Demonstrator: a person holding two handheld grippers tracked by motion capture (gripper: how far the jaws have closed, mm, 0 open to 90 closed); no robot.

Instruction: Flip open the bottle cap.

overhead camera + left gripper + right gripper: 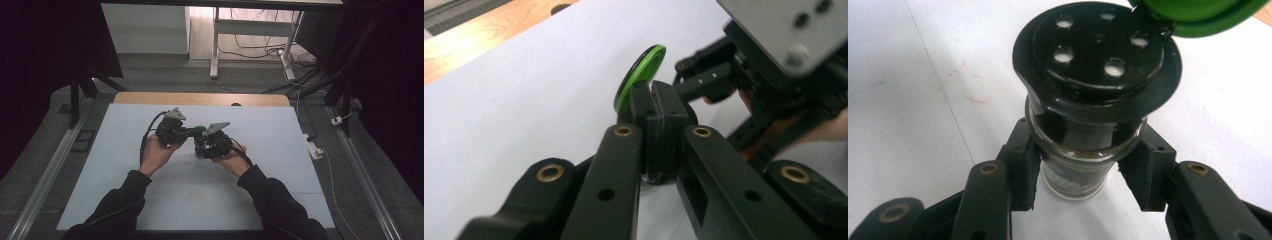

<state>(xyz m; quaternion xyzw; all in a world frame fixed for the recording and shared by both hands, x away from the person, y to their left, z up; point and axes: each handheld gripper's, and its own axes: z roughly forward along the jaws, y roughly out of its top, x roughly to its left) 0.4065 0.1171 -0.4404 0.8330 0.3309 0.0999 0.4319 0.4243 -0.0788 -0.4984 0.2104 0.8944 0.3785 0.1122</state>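
Observation:
A glass spice jar [1075,187] with a black shaker top [1098,55] stands on the white table sheet [150,200] near the middle. My right gripper [1083,170] is shut on the glass below the top. The jar's green flip lid [1203,17] is swung open at the far side. My left gripper [655,105] comes in from the left with its pads pressed together and nothing seen between them. The green lid [640,75] stands edge-on just beyond its left finger; I cannot tell if they touch. From above, the two grippers meet at the green lid [199,129].
A wooden table edge [200,98] runs along the far side of the sheet. Faint red marks [968,85] lie on the sheet beside the jar. Desk legs and cables [260,50] stand on the floor beyond the table.

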